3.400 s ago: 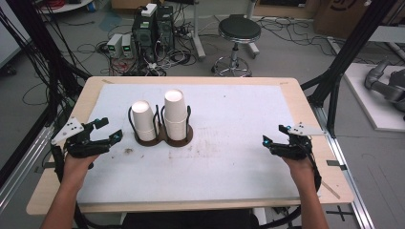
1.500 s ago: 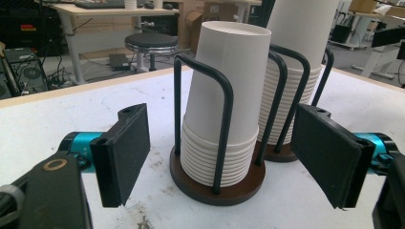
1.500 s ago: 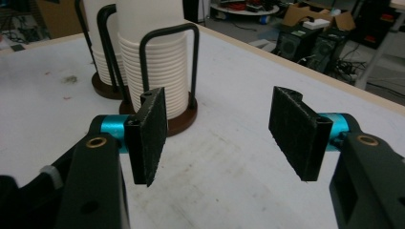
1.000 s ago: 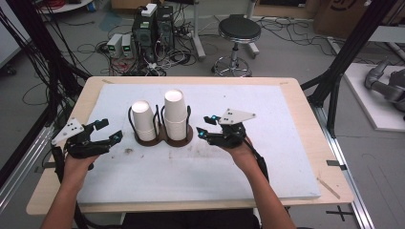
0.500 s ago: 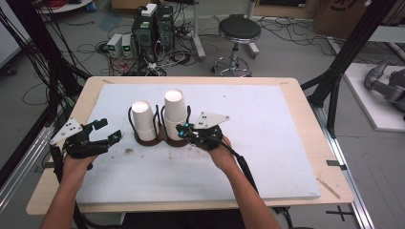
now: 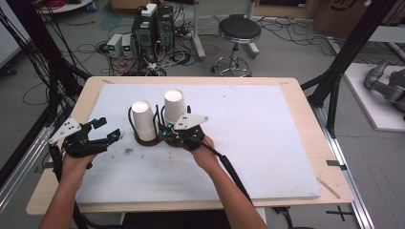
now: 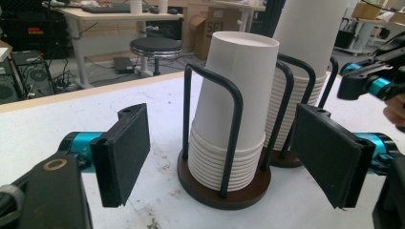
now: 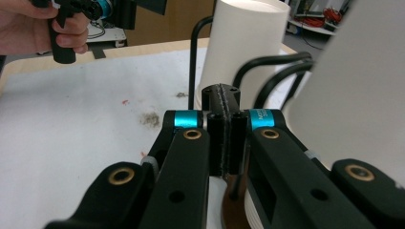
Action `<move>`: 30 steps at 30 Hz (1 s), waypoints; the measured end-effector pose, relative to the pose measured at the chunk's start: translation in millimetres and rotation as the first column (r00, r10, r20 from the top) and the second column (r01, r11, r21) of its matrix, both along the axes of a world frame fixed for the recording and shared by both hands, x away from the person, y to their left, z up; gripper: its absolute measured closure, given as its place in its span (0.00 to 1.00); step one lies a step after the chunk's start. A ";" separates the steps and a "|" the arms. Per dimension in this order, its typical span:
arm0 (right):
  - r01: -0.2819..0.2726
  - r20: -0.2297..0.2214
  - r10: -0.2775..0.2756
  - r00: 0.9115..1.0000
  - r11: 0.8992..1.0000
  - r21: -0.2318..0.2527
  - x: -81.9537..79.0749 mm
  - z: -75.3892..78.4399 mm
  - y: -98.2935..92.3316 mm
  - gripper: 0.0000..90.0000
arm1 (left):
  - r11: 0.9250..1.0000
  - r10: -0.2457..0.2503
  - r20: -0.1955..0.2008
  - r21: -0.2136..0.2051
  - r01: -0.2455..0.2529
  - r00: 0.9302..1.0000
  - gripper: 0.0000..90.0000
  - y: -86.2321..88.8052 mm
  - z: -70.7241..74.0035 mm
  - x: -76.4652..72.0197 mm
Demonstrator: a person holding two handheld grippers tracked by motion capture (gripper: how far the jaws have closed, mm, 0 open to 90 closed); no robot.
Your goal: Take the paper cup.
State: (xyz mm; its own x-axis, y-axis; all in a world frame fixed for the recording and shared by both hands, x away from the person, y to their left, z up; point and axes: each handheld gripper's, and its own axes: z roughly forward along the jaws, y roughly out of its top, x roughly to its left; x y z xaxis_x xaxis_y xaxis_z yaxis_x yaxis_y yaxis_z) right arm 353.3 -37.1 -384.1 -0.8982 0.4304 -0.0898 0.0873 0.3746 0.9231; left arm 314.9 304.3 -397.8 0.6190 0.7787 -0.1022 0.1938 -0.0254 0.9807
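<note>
On the white board (image 6: 267, 143) I see two wire holders side by side, each with a stack of upturned paper cups. My right gripper (image 6: 168, 135) sits against the base of the right cup stack (image 6: 174, 106); its jaws have just been closing and now meet with nothing between them. My left gripper (image 6: 106, 135) hovers near the left cup stack (image 6: 142, 119), jaws spread wide and empty, facing it.
</note>
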 end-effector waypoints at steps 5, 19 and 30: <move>0.003 -0.015 -0.002 1.000 1.000 0.008 -1.0 -5.6 12.8 1.00 | 1.000 -0.010 0.014 -0.005 0.010 1.000 0.24 0.5 7.5 2.9; 0.097 -0.096 -0.100 0.990 0.995 -0.034 -1.8 -27.4 51.8 1.00 | 1.000 -0.028 0.032 -0.010 0.028 0.999 0.24 -9.2 27.4 31.8; 0.138 -0.163 -0.143 0.976 0.989 -0.043 3.5 -41.3 66.9 1.00 | 0.997 -0.071 0.036 -0.009 0.072 0.997 0.24 -26.5 37.2 55.4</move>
